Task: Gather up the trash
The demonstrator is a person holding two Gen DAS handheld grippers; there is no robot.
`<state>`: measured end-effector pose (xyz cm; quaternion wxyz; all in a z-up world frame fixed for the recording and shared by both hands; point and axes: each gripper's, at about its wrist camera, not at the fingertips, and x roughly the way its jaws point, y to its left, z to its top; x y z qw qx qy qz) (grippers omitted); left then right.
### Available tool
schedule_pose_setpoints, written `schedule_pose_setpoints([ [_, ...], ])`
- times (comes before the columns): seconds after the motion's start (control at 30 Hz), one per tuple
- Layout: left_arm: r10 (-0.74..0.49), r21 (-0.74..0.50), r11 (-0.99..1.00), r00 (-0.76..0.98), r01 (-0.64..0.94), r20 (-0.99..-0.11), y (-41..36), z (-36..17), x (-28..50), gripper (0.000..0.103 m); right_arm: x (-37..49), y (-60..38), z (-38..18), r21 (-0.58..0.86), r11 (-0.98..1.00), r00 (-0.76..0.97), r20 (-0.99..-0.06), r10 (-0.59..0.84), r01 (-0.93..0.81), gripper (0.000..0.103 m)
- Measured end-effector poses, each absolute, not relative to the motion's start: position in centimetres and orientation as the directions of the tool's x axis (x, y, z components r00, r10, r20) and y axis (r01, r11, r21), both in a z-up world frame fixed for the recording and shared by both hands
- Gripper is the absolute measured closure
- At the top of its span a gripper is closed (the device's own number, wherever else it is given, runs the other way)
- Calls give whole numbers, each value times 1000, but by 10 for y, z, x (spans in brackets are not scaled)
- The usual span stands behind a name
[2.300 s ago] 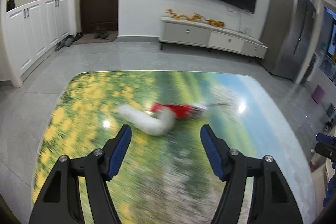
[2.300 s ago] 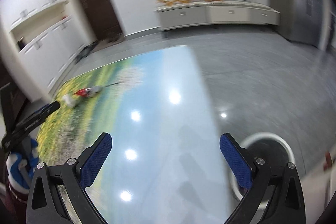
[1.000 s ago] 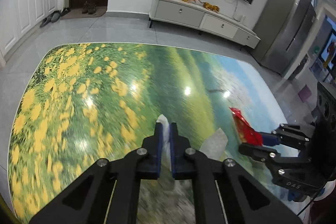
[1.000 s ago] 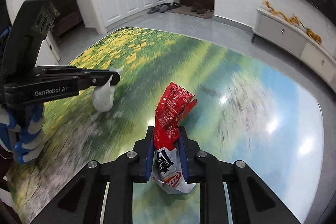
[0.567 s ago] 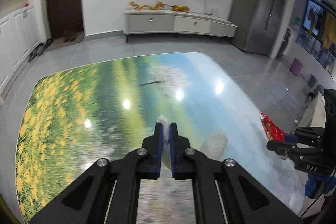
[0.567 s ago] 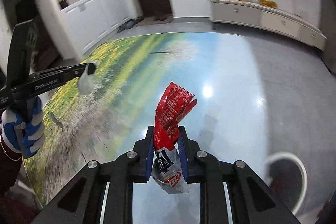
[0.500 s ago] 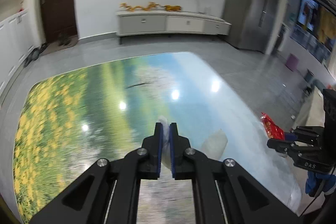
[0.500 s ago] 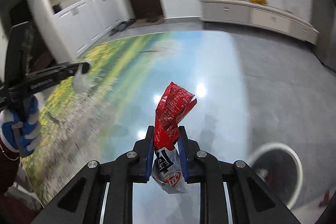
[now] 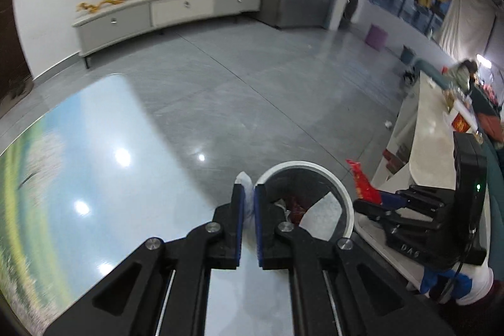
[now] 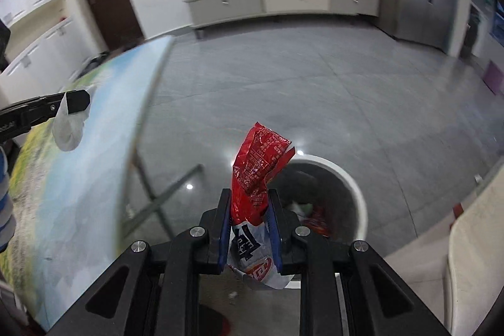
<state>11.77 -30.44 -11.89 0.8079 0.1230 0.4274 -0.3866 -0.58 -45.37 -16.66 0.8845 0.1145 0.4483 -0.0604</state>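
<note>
The bin lies just ahead-right of the right gripper, clamped on a wrapper; the left gripper, pinching probably tissue, is farther.

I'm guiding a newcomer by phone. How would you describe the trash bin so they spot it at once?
Start at the glossy landscape-print table and look to the grey tiled floor beside its end. There stands the trash bin: round, open-topped, with a white rim and dark inside holding litter, the only container there.

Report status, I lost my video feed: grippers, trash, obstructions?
Left gripper shut on white tissue. Right gripper shut on red snack wrapper. Both near white trash bin; nothing blocks it.
</note>
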Motion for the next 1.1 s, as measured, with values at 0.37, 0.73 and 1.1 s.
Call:
schedule_pose_setpoints([
  [0.37, -468, -146, 663, 255, 734, -846, -396, -169, 132, 94, 12, -519, -215, 193, 929, 533, -846, -4, 315, 80],
  [0.73, -474, -169, 668, 239, 725, -847, -419, -181, 133, 48, 8, -534, -240, 172, 917, 499, -866, -33, 359, 48],
  [1.1, -472, -101, 684, 333, 722, -816, -401, -154, 108, 41, -14, -529, -226, 173, 899, 520, -851, -69, 402, 27],
])
